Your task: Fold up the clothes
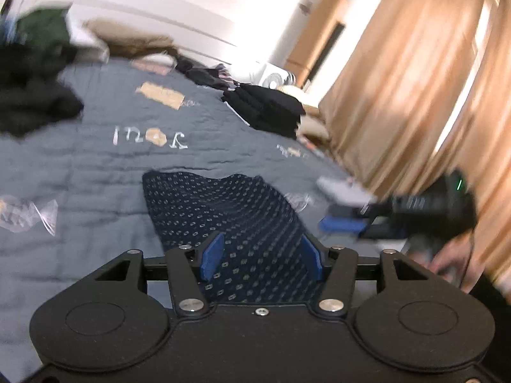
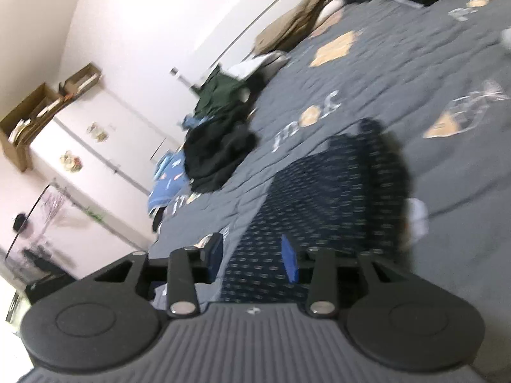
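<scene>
Navy dotted cloth [image 1: 223, 210], just one, lies on my grey quilted bed [image 1: 95, 166], long axis running away from both tongs. My left tongs [image 1: 260, 255] and right tongs [image 2: 252, 255] are released, pads apart over it. Two dark clothes heaps sit farther off; everything's blurry.

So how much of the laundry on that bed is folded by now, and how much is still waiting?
Done, it seems: a neat stack of dark clothes at the far edge of the grey bedspread. In hand: a navy dotted garment lies partly folded in front of the left gripper and right gripper, both with jaws apart, gripping nothing. Left: a crumpled heap of black and green clothes, plus blue items beside it.
</scene>
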A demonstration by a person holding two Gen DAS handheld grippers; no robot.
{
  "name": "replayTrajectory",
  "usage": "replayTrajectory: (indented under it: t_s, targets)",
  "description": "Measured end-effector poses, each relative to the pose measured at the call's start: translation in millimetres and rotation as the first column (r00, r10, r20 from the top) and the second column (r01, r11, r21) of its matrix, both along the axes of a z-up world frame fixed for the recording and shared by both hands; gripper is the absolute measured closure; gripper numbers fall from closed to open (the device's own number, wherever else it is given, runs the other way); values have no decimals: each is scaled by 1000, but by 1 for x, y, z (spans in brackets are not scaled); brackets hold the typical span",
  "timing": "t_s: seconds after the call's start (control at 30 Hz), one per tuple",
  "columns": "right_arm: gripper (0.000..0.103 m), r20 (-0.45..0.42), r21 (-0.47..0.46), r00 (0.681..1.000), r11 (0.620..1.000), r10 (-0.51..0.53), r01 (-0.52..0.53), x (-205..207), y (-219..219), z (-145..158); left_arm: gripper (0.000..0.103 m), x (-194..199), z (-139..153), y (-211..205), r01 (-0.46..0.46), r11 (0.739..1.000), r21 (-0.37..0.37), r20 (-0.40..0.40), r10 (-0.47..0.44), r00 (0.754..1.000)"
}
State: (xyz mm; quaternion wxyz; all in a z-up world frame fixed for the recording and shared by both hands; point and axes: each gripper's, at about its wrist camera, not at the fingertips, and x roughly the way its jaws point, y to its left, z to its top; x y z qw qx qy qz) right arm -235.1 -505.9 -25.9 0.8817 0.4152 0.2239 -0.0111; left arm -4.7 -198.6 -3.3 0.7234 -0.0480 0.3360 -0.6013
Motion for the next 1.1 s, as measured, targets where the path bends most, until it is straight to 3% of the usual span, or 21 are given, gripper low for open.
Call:
replayTrajectory:
  t_s: [0.1, 0.23, 0.33, 0.5, 0.67, 0.73, 0.77, 0.83, 1.0, 1.1]
  targets:
    - [61, -50, 17, 995, 997, 80, -80, 32, 4, -14, 46, 12, -6, 1, 5, 1000, -20, -120, -7, 993]
    - [62, -148, 55, 985, 996, 84, -77, 54, -10, -45, 37, 27, -11, -1, 17, 998, -58, -249, -31, 968]
    - [65, -124, 99, 989, 993, 77, -65, 54, -16, -64, 31, 37, -18, -7, 21, 995, -95, -355, -54, 933]
    - [74, -118, 79, 991, 995, 67, -58, 50, -11, -73, 29, 56, -29, -33, 11, 994, -109, -472, -62, 879]
    - [77, -113, 206, 992, 978, 58, -34, 40, -28, -80, 22, 64, -59, -61, 43, 991, -128, -578, -110, 808]
    - [77, -111, 224, 992, 974, 53, -27, 37, -31, -81, 20, 61, -78, -72, 81, 995, -64, -578, -103, 810]
    - [77, -110, 230, 993, 973, 51, -25, 35, -33, -81, 21, 59, -88, -76, 95, 995, -22, -568, -91, 818]
    - [77, -110, 255, 992, 967, 57, -28, 34, -37, -83, 37, 57, -105, -77, 91, 995, 46, -540, -52, 840]
    - [78, -117, 294, 992, 956, 50, -14, 28, -46, -83, 79, 68, -123, -65, 76, 994, 72, -587, -20, 809]
    - [75, -112, 288, 993, 957, 46, -12, 28, -44, -77, 78, 73, -128, -62, 62, 997, 43, -622, -21, 782]
